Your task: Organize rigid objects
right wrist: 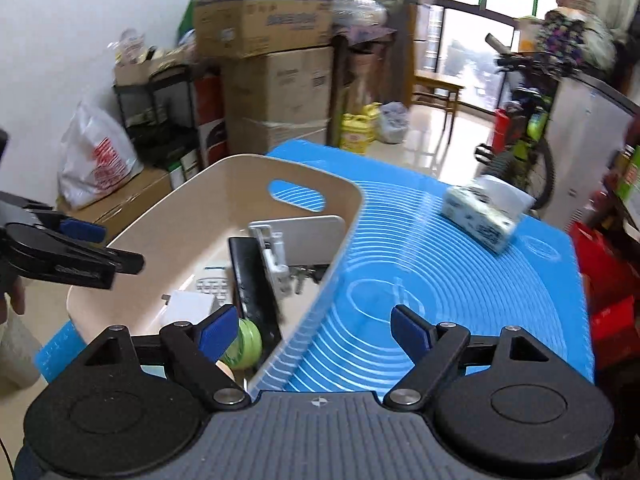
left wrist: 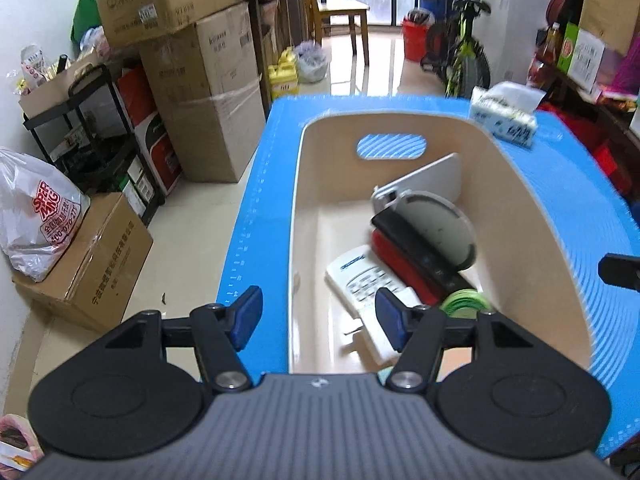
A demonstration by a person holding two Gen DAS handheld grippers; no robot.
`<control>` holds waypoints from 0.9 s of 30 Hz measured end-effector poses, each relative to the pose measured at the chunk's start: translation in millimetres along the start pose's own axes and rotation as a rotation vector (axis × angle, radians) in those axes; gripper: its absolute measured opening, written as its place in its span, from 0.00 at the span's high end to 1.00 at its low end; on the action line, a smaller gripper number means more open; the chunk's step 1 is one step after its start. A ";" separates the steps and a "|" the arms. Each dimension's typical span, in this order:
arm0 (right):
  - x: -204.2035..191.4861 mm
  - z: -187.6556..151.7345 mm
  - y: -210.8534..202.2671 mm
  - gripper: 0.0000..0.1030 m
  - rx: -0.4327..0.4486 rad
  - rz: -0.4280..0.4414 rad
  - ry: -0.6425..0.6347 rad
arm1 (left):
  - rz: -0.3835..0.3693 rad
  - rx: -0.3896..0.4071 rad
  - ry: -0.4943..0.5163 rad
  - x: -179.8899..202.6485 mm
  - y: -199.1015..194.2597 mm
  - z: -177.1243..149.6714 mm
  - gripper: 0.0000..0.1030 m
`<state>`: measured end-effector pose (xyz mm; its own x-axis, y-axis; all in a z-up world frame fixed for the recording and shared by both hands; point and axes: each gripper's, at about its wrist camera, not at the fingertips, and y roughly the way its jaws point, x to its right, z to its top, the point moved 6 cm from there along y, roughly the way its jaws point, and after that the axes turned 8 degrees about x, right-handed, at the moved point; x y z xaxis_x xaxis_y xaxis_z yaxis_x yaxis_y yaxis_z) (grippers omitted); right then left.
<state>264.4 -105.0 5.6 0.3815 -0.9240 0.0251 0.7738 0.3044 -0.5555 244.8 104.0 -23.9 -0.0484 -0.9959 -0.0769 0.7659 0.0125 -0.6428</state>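
Observation:
A beige bin stands on a blue mat. In it lie a white remote, a red and black case, a round grey mirror, a white board, a green tape roll, a black slab and a small white block. My left gripper is open and empty over the bin's near left rim; it also shows in the right wrist view. My right gripper is open and empty, straddling the bin's right wall.
A tissue pack lies at the mat's far right. Stacked cardboard boxes, a black cart and a white bag stand on the floor to the left. A bicycle is beyond the table.

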 end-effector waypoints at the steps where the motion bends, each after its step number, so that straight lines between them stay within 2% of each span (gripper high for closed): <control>1: 3.9 -3.0 -7.3 0.17 0.009 -0.015 0.005 | -0.004 0.011 -0.003 2.0 -5.5 0.5 0.39; 7: 17.4 -20.0 -49.5 0.17 0.055 -0.089 0.055 | -0.030 0.077 -0.006 19.6 -40.4 -3.0 0.38; 13: 19.0 -44.9 -87.1 0.17 0.077 -0.122 0.085 | -0.056 0.139 -0.043 33.6 -76.6 -17.0 0.38; 17: 18.9 -60.2 -111.0 0.17 0.096 -0.137 0.108 | -0.046 0.184 -0.035 44.4 -103.5 -27.0 0.38; 21: 18.6 -74.1 -131.4 0.17 0.110 -0.150 0.125 | -0.067 0.214 -0.064 50.9 -125.6 -36.6 0.38; 27: 18.2 -94.4 -163.6 0.17 0.128 -0.193 0.122 | -0.060 0.240 -0.054 65.6 -150.1 -53.8 0.38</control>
<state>97.0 -193.5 18.5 0.1623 -0.9866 0.0156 0.8872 0.1390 -0.4399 92.2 41.6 26.5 -0.0686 -0.9976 0.0006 0.8933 -0.0616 -0.4452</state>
